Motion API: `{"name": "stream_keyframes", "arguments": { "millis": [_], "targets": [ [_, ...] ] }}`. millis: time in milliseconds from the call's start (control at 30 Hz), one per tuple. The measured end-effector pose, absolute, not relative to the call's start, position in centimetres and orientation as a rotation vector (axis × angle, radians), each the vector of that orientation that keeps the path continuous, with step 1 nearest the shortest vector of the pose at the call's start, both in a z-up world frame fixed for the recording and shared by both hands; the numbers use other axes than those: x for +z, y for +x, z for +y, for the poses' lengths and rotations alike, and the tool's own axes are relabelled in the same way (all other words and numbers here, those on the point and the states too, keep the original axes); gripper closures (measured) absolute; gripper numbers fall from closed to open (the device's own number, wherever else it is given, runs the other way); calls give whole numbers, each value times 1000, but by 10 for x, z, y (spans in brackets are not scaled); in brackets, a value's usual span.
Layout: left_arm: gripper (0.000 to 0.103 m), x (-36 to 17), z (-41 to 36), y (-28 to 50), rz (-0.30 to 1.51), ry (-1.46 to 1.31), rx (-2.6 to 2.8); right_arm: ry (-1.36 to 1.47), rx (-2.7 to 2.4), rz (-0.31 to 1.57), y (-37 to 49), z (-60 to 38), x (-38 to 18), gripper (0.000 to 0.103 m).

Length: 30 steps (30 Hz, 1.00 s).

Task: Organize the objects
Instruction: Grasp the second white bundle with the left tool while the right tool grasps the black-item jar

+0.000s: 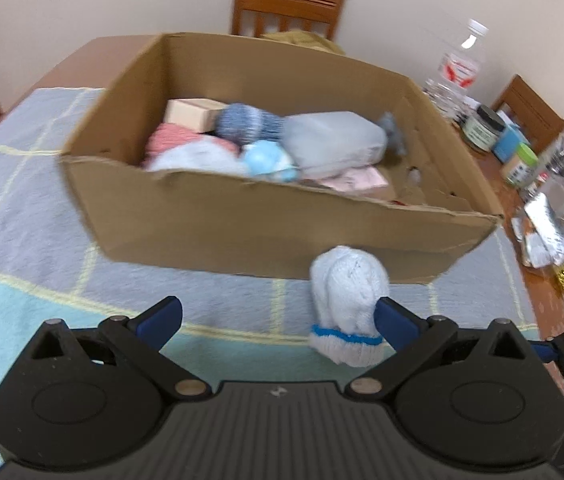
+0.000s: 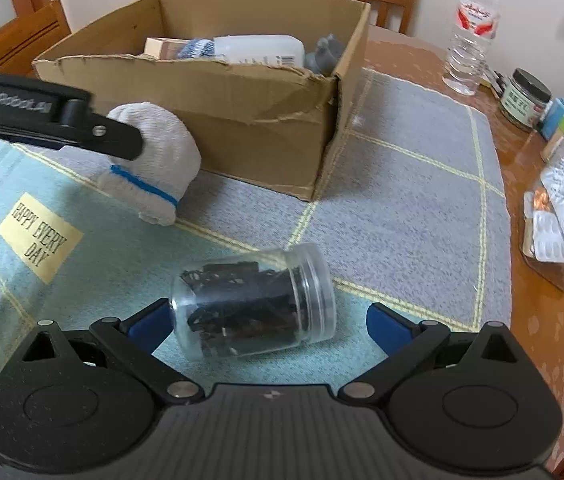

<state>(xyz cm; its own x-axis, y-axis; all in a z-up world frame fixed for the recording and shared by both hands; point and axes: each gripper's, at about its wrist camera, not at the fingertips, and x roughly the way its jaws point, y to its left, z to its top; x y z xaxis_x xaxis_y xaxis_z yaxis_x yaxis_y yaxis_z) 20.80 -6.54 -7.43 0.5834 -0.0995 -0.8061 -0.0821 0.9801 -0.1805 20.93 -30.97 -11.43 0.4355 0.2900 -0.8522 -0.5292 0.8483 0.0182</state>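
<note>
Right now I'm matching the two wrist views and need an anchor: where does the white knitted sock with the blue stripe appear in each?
Left wrist view: the white knitted sock is low and right of centre, against the left gripper's right finger.
Right wrist view: centre-left, beside the left gripper's dark finger.
Shared landmark: the cardboard box just behind it.

The right hand-held gripper (image 2: 269,320) hangs with fingers spread around a clear jar (image 2: 253,304) lying on its side. Beyond it, the left hand-held gripper (image 2: 121,140) touches a white knit sock (image 2: 161,160) beside the cardboard box (image 2: 241,120).
</note>
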Motion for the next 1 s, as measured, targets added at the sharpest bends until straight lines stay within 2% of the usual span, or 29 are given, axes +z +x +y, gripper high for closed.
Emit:
{"name": "stream_keyframes", "arguments": {
  "millis": [433, 1000],
  "targets": [
    [1, -72, -51, 189, 920, -142, 17, -281, 554, 1009, 212, -303, -114, 0],
    [3, -119, -69, 217, 933, -145, -68, -284, 559, 1018, 213, -308, -119, 0]
  ]
}}
